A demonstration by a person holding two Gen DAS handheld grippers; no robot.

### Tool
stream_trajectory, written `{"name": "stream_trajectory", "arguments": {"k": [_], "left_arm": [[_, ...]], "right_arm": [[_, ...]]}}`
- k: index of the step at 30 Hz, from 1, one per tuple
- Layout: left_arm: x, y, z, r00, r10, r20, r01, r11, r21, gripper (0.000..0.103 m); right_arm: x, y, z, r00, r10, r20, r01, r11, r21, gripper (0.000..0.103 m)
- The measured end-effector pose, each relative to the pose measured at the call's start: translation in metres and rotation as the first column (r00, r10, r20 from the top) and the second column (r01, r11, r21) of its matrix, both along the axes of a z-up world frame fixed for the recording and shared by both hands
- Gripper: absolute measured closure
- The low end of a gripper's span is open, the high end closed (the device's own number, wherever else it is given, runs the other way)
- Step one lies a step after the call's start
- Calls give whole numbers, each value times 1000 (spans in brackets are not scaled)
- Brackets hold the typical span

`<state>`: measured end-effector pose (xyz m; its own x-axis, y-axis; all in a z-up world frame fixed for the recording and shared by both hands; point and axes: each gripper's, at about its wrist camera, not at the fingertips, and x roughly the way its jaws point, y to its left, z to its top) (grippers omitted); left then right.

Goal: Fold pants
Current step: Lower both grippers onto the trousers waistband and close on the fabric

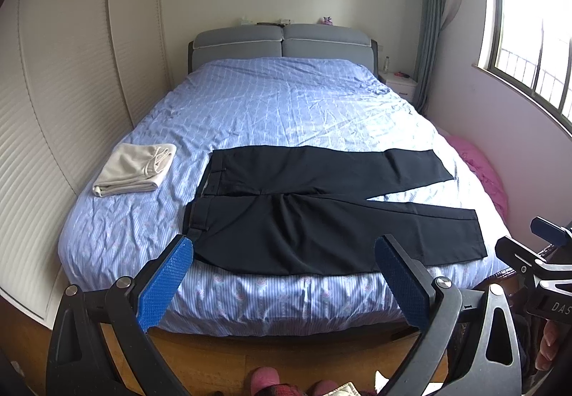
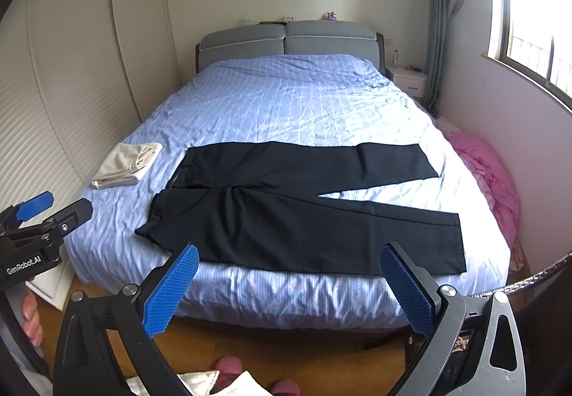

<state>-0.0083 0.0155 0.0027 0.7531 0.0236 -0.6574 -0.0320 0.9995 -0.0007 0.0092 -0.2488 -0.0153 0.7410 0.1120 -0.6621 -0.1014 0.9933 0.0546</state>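
bed (image 1: 286,102) holds 1 black pants (image 1: 321,210), 1 folded cloth (image 1: 132,169).

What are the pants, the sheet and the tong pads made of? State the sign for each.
Pants: likely a smooth woven suiting cloth, matte black; they lie flat with few creases.
Sheet: thin woven cloth, perhaps cotton; fine wrinkles and a slight sheen near the window.
Pads: blue, probably rubber or moulded plastic; a raised grid texture shows.
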Motion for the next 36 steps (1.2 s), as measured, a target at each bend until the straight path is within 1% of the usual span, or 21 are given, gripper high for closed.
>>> {"name": "stream_trajectory", "arguments": {"k": [4,7,12,15,18,22,25,27,29,31,32,35,36], "left_arm": [[3,8,-10,999,33,-31,-33,999,-3,0],[5,21,-21,995,74,-70,-75,997,-7,0],[14,58,-47,978,157,-139,-159,987,-7,0],[26,78,-67,966,190,-174,-191,982,9,0],[45,104,-93,956,209,-204,-209,978,21,0],[78,135,-133,950,183,-254,-188,982,7,0],[107,152,-169,939,158,-306,-158,987,24,0],[127,164,-195,923,157,-352,-156,987,31,0],[142,172,-217,906,155,-394,-164,986,12,0],[160,181,-244,881,146,-451,-172,985,-17,1],[170,186,-259,863,145,-484,-179,984,-24,3],[188,193,-287,832,137,-538,-193,980,-48,4],[195,197,-297,818,135,-560,-201,978,-57,4]], "right_arm": [[8,3,-10,999,16,-32,-16,1000,5,1],[15,9,-20,998,33,-59,-32,999,14,1],[37,29,-47,990,78,-121,-74,996,40,1],[56,48,-72,980,102,-170,-92,994,66,1],[76,65,-99,969,114,-218,-97,991,90,1],[109,92,-143,952,94,-290,-60,991,123,1],[132,108,-175,938,64,-341,-16,990,141,1],[146,116,-201,920,45,-390,20,987,161,1],[161,125,-231,889,22,-457,66,982,176,3],[175,131,-260,853,1,-523,117,974,193,8],[181,135,-273,838,-8,-546,141,969,202,9],[197,141,-308,804,-39,-593,203,956,212,11],[201,143,-315,795,-46,-605,218,952,214,13]]}}
